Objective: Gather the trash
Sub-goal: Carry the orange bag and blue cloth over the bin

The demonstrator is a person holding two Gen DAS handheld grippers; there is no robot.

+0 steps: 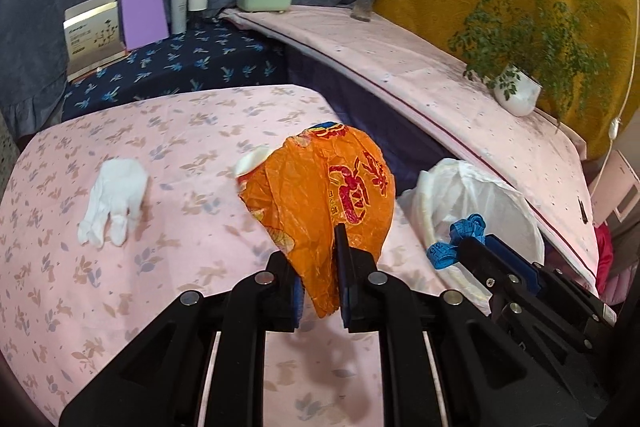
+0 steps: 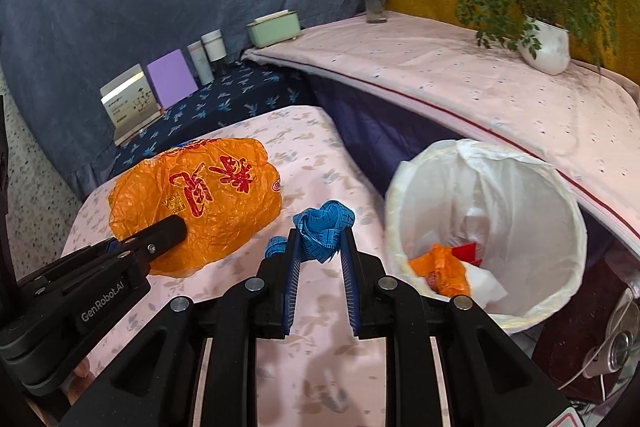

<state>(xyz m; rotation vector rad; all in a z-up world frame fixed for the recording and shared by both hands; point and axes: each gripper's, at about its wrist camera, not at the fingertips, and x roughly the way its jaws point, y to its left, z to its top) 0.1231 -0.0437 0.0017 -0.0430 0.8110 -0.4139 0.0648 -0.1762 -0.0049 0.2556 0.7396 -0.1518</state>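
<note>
Trash sits in both grippers over a pink floral cloth (image 1: 120,267). Nearest, the left gripper (image 1: 318,267) reaches forward low over the cloth, its black fingers (image 1: 342,247) pinching the lower end of a crinkled orange bag (image 1: 320,187) printed with red characters; the thin plastic balloons up and away from the jaws. From the right wrist view this bag (image 2: 208,203) bulges at the left, with the left gripper (image 2: 160,239) coming in from the near left edge. The right gripper (image 2: 320,247) points ahead, level with the table, blue-padded fingers (image 2: 294,267) clamped on a bunched blue tape measure (image 2: 324,227), loops spilling out above and to the left of the tips. Just right of it stands the bin (image 2: 576,227), round, lined with a white bag, holding orange, red and white scraps at the bottom. On the cloth to the left lies a limp white glove (image 1: 116,195), well apart from the bag. A small white wad (image 1: 250,161) shows at the bag's far left edge. Farther off, a potted plant (image 1: 516,91) stands on a pale shelf at the right.
</note>
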